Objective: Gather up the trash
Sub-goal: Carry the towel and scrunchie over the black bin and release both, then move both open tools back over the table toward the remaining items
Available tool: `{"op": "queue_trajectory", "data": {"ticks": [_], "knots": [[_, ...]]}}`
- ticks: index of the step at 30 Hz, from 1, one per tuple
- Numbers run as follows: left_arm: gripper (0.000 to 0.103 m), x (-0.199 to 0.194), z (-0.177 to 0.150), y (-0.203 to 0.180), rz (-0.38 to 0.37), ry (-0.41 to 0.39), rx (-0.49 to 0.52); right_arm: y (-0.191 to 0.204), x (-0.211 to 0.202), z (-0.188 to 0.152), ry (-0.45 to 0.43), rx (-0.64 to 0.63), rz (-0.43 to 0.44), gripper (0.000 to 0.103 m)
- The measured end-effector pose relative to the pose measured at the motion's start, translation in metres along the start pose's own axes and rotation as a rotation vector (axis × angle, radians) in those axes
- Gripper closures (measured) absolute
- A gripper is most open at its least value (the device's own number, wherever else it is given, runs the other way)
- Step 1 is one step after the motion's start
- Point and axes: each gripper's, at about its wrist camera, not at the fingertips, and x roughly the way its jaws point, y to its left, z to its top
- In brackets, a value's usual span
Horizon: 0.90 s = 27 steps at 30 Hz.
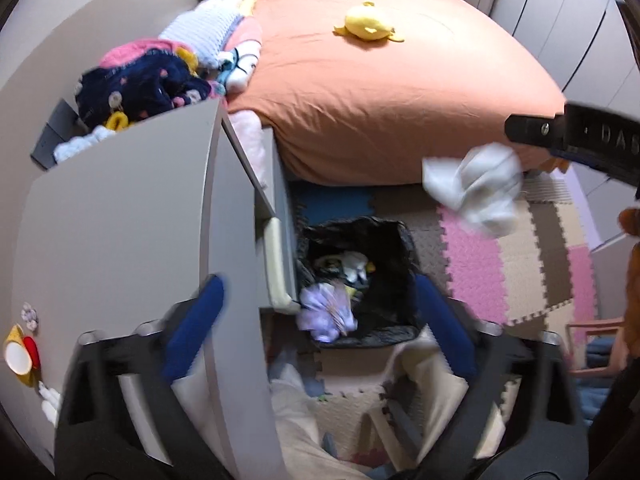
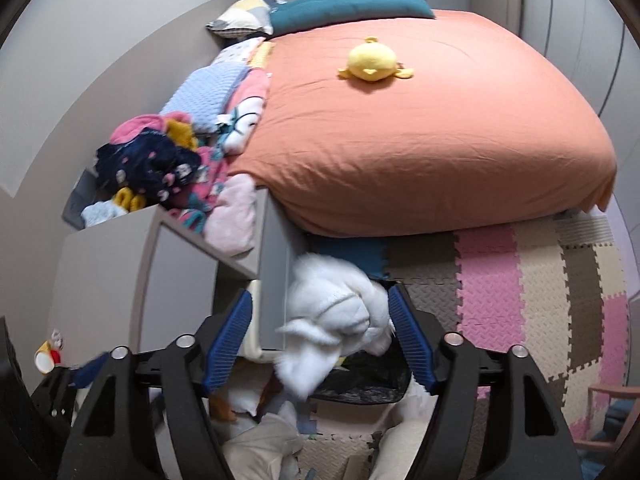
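Bedroom floor of interlocking foam mat tiles (image 1: pixel 476 264) in pink, beige, grey and blue, seen first from the left wrist: one bed with an orange cover (image 1: pixel 384 96), one yellow plush toy (image 1: pixel 368 26) on it, one heap of clothes (image 1: pixel 148 84) at its left edge beside a grey cabinet (image 1: pixel 120 216). One black-lined trash bin (image 1: pixel 360 276) stands on the mat at the foot of the bed, with crumpled scraps inside and one lilac wad (image 1: pixel 326 312) at its near rim. Left tongs (image 1: pixel 316 328) point down toward the bin, fingers spread wide, nothing between them. Right tongs (image 1: pixel 516 148) enter from the right edge above the mat; one white crumpled tissue (image 1: pixel 476 188) hangs at their tip, blurred. Right wrist view: same bed (image 2: pixel 420 152), plush toy (image 2: pixel 372 64), clothes heap (image 2: pixel 156 168) and mat (image 2: pixel 520 280). Right tongs (image 2: pixel 320 344) tilt downward over the bin (image 2: pixel 360 388), two blue-padded fingers spread; the tissue (image 2: pixel 336 320) sits between them against the right pad, clear of the left pad, whether pinched I cannot tell.
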Motion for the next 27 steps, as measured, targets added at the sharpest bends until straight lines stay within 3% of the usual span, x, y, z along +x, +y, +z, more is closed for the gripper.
{"op": "queue_trajectory", "data": {"ticks": [11,20,27], "knots": [[0.008,0.004,-0.004,0.006,0.018,0.015,-0.016,-0.006,0.004,0.004,0.002,0.014,0.015,0.031],[0.008,-0.010,-0.021,0.038,0.045,-0.004,-0.111,0.028,0.005,-0.006,0.012,-0.047,0.037,0.031],[0.008,-0.025,-0.042,0.074,0.107,-0.017,-0.200,0.062,0.003,-0.015,0.010,-0.108,0.063,0.031]]}}
